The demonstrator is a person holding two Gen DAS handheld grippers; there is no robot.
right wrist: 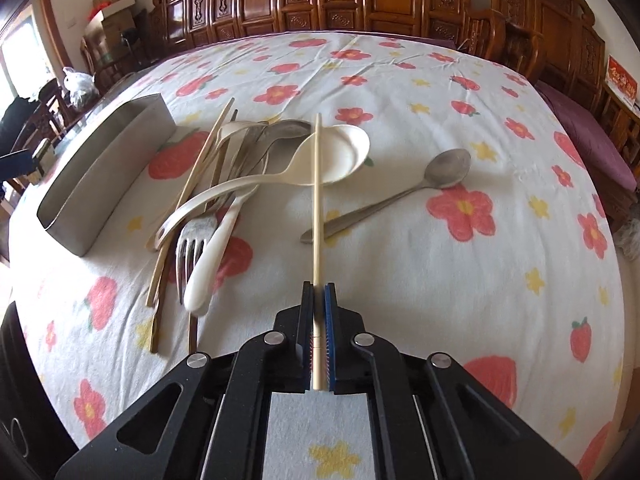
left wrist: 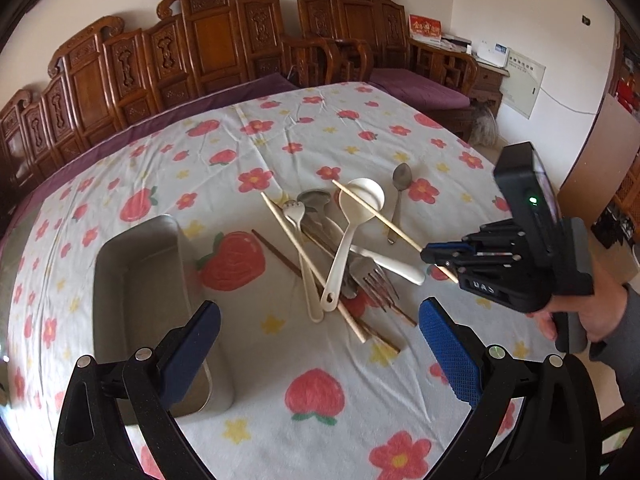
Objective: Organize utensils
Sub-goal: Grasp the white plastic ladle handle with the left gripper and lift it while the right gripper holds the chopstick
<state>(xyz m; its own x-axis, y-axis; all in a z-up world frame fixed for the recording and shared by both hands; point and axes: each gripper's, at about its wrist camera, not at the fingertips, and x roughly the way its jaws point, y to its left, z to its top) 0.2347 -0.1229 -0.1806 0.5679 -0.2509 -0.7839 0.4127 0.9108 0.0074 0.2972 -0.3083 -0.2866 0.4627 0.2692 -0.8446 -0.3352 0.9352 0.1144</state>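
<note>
I see a heap of utensils (left wrist: 336,256) lying in the middle of a table with a white cloth (right wrist: 400,260) that has red flowers, yellow stars and pink strawberries on it. In the heap there are two cream plastic spoons, one with a big round bowl (right wrist: 340,152), a cream fork (left wrist: 294,210), a metal fork (right wrist: 192,240) and some thin brown and pale sticks that cross each other. One metal spoon (right wrist: 400,196) lies by itself just beside the heap.

My right gripper (right wrist: 319,296) has its two blue pads pressed together on a pale wooden chopstick (right wrist: 317,200). The far end of the stick rests across the bowl of the big cream spoon, and the near end sits between the pads.

My left gripper (left wrist: 320,344) is spread wide with nothing between its fingers. It hangs over the cloth, near the heap. A shiny metal box (left wrist: 136,292) stands to the left of the heap, and it looks bare inside.

Carved brown wooden chairs (left wrist: 224,40) stand behind the table. A red card (left wrist: 425,28) with gold writing sits far back, but it is too small for me to read. There are raised letters on the right gripper's side, and I cannot make them out
</note>
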